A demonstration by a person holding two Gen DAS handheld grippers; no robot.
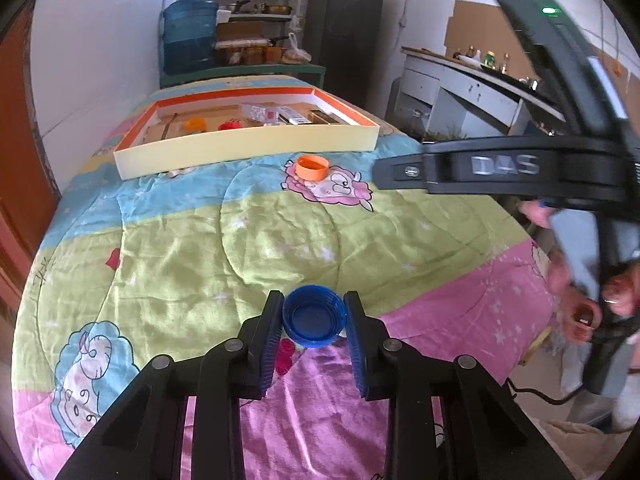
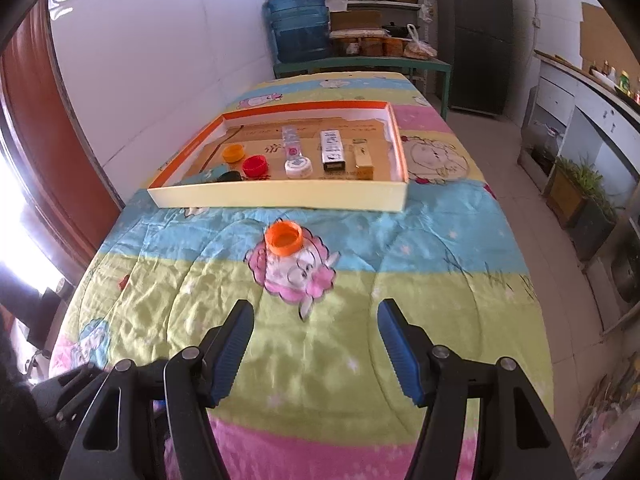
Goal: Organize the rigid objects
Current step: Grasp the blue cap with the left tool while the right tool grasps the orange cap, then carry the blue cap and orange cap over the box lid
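Observation:
A blue bottle cap point(image 1: 314, 320) lies open side up on the pink band of the quilt. My left gripper point(image 1: 314, 322) is shut on it, a blue pad pressing each side. An orange cap point(image 2: 283, 237) rests on a cartoon sheep print, with another view of this orange cap point(image 1: 313, 167) from the left wrist. My right gripper point(image 2: 316, 344) hangs open above the green band, short of that cap, with nothing between its fingers. Behind stands the shallow orange-rimmed tray point(image 2: 280, 199), its near wall point(image 1: 248, 145) facing me, holding an orange cap point(image 2: 233, 153), a red cap point(image 2: 255, 165), a white cap point(image 2: 298, 167) and small boxes point(image 2: 333, 149).
The quilted table point(image 2: 440, 300) ends at a tiled floor on the right, with planters point(image 2: 580, 188) and a counter beyond. A white wall runs along the left. The black frame of the right tool point(image 1: 500, 168) and the person's hand point(image 1: 580, 312) fill the right of the left wrist view.

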